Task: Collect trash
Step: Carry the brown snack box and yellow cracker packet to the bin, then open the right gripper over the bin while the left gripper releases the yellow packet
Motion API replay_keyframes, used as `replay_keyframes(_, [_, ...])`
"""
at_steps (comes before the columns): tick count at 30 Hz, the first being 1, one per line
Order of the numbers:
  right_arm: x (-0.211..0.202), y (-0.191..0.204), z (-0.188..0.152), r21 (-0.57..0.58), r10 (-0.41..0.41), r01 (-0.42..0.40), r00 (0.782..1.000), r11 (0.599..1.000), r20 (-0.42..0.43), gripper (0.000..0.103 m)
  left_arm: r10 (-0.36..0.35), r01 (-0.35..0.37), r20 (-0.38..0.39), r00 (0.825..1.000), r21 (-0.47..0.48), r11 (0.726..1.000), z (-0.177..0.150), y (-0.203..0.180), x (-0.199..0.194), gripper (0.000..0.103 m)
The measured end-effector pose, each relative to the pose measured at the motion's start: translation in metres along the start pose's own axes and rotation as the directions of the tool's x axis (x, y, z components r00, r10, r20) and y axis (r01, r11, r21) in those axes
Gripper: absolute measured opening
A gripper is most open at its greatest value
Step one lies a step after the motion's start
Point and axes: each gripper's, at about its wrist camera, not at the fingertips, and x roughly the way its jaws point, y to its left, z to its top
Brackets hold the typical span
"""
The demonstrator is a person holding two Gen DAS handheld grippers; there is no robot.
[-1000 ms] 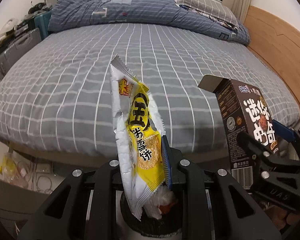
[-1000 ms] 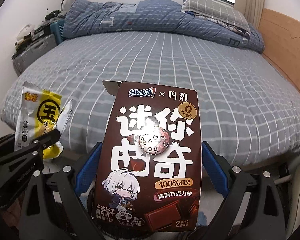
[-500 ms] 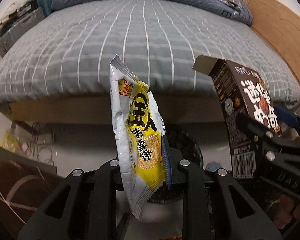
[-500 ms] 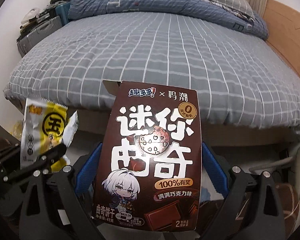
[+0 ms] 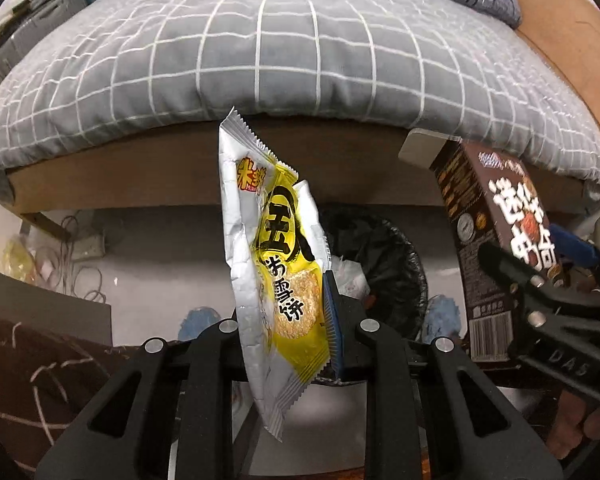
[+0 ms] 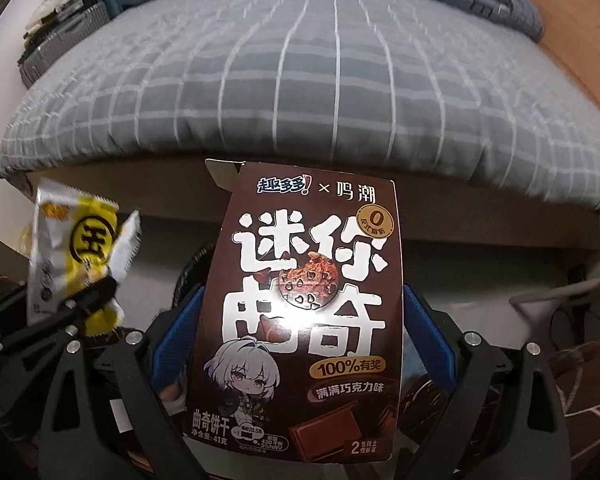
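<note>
Gripped upright in left gripper fingers: crinkled yellow-and-silver snack wrapper; clamped upright in right gripper: brown cardboard cookie box. Sat ahead at 12 o'clock, below both: black-lined round trash bin, nearer left gripper

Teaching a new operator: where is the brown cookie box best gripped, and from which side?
Grip the cookie box low on its two narrow sides, coming from below, as the right gripper does. It is tall and flat, with its open flap on top, so the walls are likely stiffer near the closed bottom.
</note>
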Motion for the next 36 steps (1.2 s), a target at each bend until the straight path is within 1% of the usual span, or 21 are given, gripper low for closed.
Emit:
replay_keyframes(3, [0.016,0.000,0.000,0.008,0.009,-0.009,0.999,1.000,-0.032,0.090,0.007,-0.007,-0.012,1.000,0.008,1.000,0.005,0.001,0.012,0.022])
replay_keyframes(9, [0.051,0.005,-0.001,-0.019,0.003,-0.005,0.997,1.000,-0.080,0.090,0.021,-0.022,-0.049,0.999,-0.021,1.000,0.014,0.017,0.039,0.023])
replay_keyframes(11, [0.063,0.006,-0.004,-0.017,0.010,-0.012,0.994,1.000,-0.110,0.090,0.026,-0.027,-0.058,0.998,-0.026,0.999,0.014,0.022,0.045,0.023])
replay_keyframes(15, [0.075,0.007,-0.003,-0.019,0.020,-0.022,0.991,1.000,-0.132,0.090,0.034,-0.037,-0.075,0.997,-0.041,0.998,0.012,0.030,0.053,0.023])
replay_keyframes(22, [0.082,0.013,-0.004,-0.042,0.029,-0.035,0.990,0.999,-0.136,0.091,0.039,-0.044,-0.081,0.996,-0.055,0.998,0.012,0.035,0.051,0.023])
replay_keyframes(24, [0.082,0.013,-0.003,-0.043,0.027,-0.034,0.990,0.998,-0.137,0.091,0.051,-0.055,-0.080,0.996,-0.059,0.997,0.012,0.036,0.050,0.023])
replay_keyframes(27, [0.082,0.017,0.001,-0.059,0.017,-0.023,0.993,0.998,-0.115,0.092,0.060,-0.065,-0.077,0.995,-0.066,0.996,0.012,0.042,0.052,0.023])
replay_keyframes(28, [0.081,0.019,0.001,-0.066,0.007,-0.014,0.994,0.998,-0.106,0.095,0.065,-0.070,-0.076,0.995,-0.065,0.995,0.012,0.043,0.052,0.023])
replay_keyframes(29, [0.080,0.021,-0.001,-0.070,0.002,-0.008,0.995,0.997,-0.096,0.095,0.067,-0.072,-0.078,0.995,-0.066,0.995,0.012,0.044,0.053,0.023])
replay_keyframes(33, [0.074,0.013,0.001,-0.069,-0.002,-0.003,0.997,0.998,-0.071,0.095,0.072,-0.077,-0.075,0.995,-0.065,0.995,0.017,0.037,0.053,0.023])
replay_keyframes(36, [0.070,-0.003,0.000,-0.043,-0.010,0.007,0.998,0.999,-0.062,0.095,0.070,-0.074,-0.071,0.995,-0.051,0.996,0.020,0.027,0.053,0.023])
